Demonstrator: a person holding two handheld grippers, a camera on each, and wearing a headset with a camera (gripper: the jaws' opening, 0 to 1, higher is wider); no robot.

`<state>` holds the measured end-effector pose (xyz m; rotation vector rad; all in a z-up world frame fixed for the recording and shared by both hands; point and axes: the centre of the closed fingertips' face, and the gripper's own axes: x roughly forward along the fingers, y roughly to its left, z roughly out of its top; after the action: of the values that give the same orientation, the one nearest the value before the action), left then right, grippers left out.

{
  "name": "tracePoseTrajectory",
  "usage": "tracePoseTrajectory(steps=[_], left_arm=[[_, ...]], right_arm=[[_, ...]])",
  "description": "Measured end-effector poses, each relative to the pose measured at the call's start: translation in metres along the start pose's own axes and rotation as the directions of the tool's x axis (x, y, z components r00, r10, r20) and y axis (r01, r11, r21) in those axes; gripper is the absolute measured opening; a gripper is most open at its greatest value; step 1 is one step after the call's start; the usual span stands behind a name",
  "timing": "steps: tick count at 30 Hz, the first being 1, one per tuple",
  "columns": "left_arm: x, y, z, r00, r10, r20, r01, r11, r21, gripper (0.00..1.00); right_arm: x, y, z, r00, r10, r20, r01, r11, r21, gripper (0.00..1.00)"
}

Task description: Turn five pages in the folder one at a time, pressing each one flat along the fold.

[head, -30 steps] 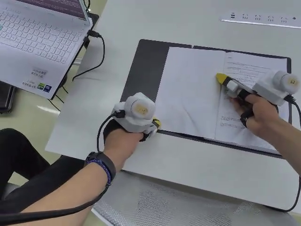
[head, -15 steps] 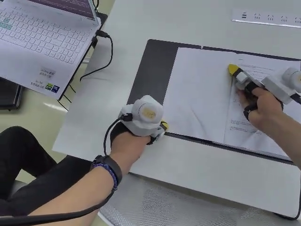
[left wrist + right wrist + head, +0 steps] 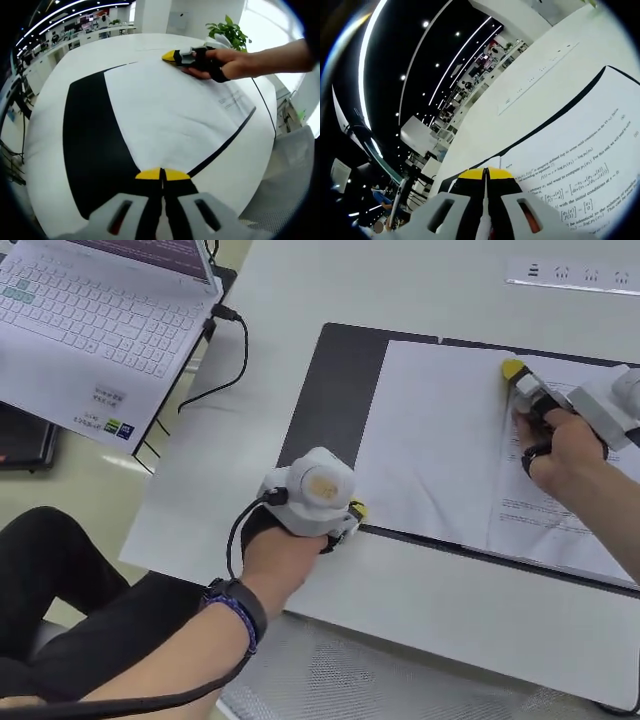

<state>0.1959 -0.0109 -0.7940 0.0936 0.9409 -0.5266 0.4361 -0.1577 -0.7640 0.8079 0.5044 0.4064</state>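
Right hand-held gripper (image 3: 513, 369) is cut off at the head view's right edge, its body mostly covered by the right hand (image 3: 560, 445). Its yellow tips are closed together with nothing between them, pressed on the paper at the fold near the far end of the folder (image 3: 330, 390). Left hand-held gripper (image 3: 356, 510) is also fully closed and holds nothing; its tips (image 3: 161, 174) are down on the near corner of the blank page (image 3: 430, 440), right at the folder's near edge. The black folder lies open on the white worktop (image 3: 270, 280) and stretches ahead of the left tips, with bare black cover to their left. The printed page (image 3: 560, 515) lies under and beside the right hand-held gripper, partly hidden by the hand and forearm. In the right gripper view the print (image 3: 570, 175) shows text lines and bracketed formulas, but it is too warped to read reliably. A laptop (image 3: 90, 330) sits well off to the left of the left hand-held gripper, cropped by the frame; its palm-rest stickers (image 3: 110, 415) are too small to read. A dark cable (image 3: 225, 350) plugs into its side. A power strip (image 3: 575, 275) lies beyond the right hand-held gripper, clipped at the top, its markings illegible. There is a dark wristband (image 3: 235, 605) on the left wrist, and a plant (image 3: 230, 32) stands far behind the right hand in the left gripper view.
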Motion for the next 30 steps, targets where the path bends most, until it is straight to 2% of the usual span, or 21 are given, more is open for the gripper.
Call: tracePoseTrajectory(steps=[13,23,30], left_arm=[[0.000,0.000,0.000,1.0000,0.009,-0.003,-0.009,1.000,-0.003,0.00],[0.000,0.000,0.000,1.0000,0.009,-0.004,-0.009,1.000,-0.005,0.00],[0.000,0.000,0.000,0.9999,0.010,-0.003,-0.010,1.000,-0.006,0.00]], right_arm=[[0.026,-0.012,0.015,0.9996,-0.026,-0.009,0.026,1.000,-0.013,0.00],[0.026,-0.014,0.012,0.9995,-0.030,-0.011,0.030,0.999,-0.029,0.00],[0.018,-0.012,0.005,0.9993,-0.006,-0.038,0.004,0.998,-0.055,0.00]])
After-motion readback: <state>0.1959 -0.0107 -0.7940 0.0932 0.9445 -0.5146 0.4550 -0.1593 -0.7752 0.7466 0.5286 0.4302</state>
